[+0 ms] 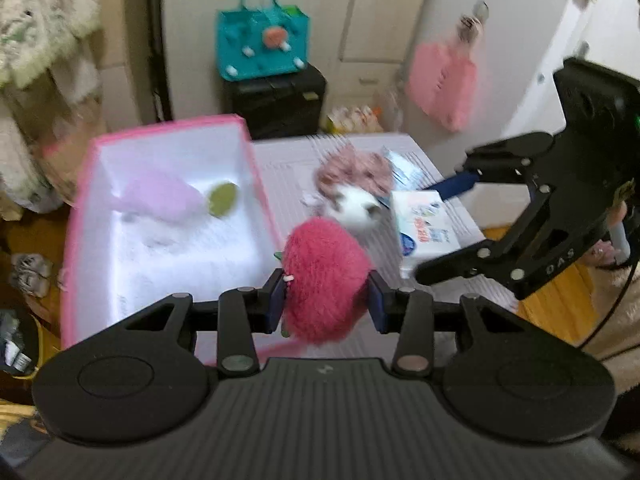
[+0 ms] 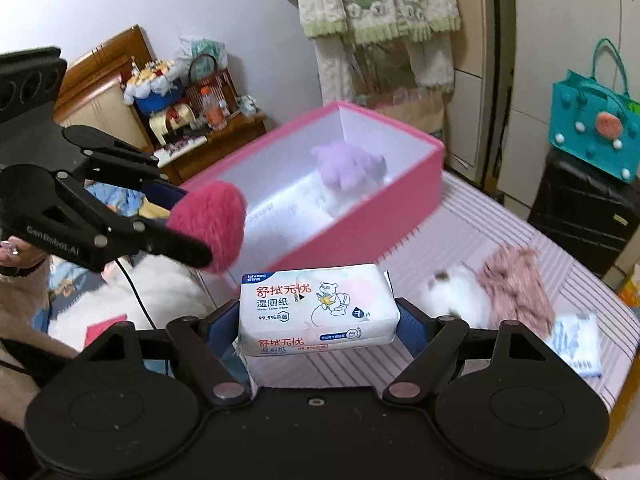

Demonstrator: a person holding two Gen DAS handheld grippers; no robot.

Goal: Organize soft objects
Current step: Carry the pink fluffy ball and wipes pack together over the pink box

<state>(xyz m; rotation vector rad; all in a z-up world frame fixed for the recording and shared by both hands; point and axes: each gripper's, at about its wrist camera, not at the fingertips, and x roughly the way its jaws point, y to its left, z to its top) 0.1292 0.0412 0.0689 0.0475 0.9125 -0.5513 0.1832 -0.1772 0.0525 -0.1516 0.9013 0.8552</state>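
**Both grippers loaded above the striped surface**

The left gripper (image 1: 327, 300) points steeply down, its jaws partly closed and pressing on a fuzzy red plush (image 1: 324, 280) from both sides; it is held in the air just beside the near long wall of the pink box (image 1: 80, 208). The right gripper (image 2: 316, 322) tilts down likewise, jaws set wide and clamped on the ends of a wet-wipe pack (image 2: 316, 308), lifted clear of the striped surface (image 2: 480, 224).

The pink box stands open on the left part of that surface, white inside. In it lie a lilac plush (image 1: 160, 198) and a green round object (image 1: 222, 199), close together near its far end.

On the surface toward its right edge lie a white plush (image 2: 456, 296) with a pink knitted cloth (image 2: 516, 288) touching it, and a small blue-and-white packet (image 2: 578, 344) just beside them
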